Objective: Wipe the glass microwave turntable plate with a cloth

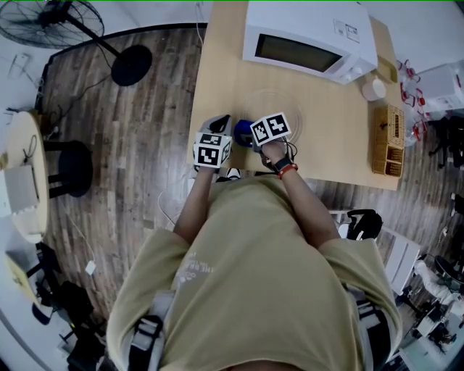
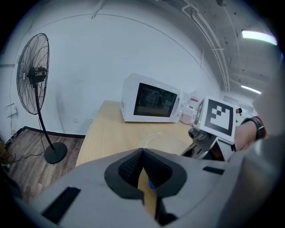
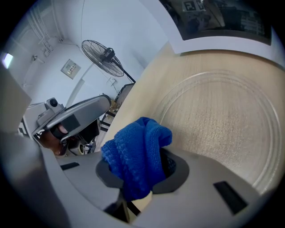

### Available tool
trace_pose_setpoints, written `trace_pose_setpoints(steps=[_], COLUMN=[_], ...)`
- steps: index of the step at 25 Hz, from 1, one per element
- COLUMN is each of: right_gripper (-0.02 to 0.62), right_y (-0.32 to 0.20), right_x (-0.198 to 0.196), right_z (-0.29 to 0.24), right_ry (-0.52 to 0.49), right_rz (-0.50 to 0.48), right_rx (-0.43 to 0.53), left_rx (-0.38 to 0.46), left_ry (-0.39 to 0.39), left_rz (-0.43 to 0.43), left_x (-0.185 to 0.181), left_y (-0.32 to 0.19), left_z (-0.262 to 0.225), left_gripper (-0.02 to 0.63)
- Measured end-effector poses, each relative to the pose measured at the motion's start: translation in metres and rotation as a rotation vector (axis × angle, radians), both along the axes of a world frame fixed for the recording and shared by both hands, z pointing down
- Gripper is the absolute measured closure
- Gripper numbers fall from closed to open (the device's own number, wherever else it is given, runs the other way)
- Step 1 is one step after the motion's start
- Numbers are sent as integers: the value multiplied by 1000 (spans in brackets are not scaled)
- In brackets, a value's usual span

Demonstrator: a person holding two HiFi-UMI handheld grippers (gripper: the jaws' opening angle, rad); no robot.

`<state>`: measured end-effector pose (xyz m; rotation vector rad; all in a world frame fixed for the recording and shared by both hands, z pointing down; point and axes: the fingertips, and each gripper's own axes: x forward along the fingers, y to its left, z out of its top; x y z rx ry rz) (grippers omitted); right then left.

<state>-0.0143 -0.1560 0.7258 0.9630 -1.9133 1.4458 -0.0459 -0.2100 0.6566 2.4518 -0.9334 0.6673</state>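
Observation:
The clear glass turntable plate (image 3: 222, 120) lies flat on the wooden table (image 1: 217, 72) in front of the microwave; in the head view the glass plate (image 1: 274, 109) shows only faintly. My right gripper (image 3: 142, 169) hovers at the plate's near left rim, shut on a bunched blue cloth (image 3: 136, 153). From above, the blue cloth (image 1: 244, 135) peeks out between the two marker cubes. My left gripper (image 2: 142, 156) is held just left of the right one, over bare table, jaws closed together with nothing in them. The glass plate (image 2: 162, 142) lies ahead and to its right.
A white microwave (image 1: 308, 40) with its door closed stands at the table's far side. A wicker basket (image 1: 388, 141) and a white cup (image 1: 373, 88) sit at the table's right end. A floor fan (image 1: 54, 22) and a black stool (image 1: 69, 168) stand left of the table.

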Motion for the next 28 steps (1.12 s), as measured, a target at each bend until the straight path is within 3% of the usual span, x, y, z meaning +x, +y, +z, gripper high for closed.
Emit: trace_pose_setpoints(steps=[28], right_gripper=[485], right_y=[19], right_x=[77], right_z=[-1], right_ry=[7], right_rz=[171], right_rx=[0], left_rx=[-25], left_ry=[-2], left_rz=[111], left_x=[53], left_y=[18], left_z=[8], left_gripper=[588])
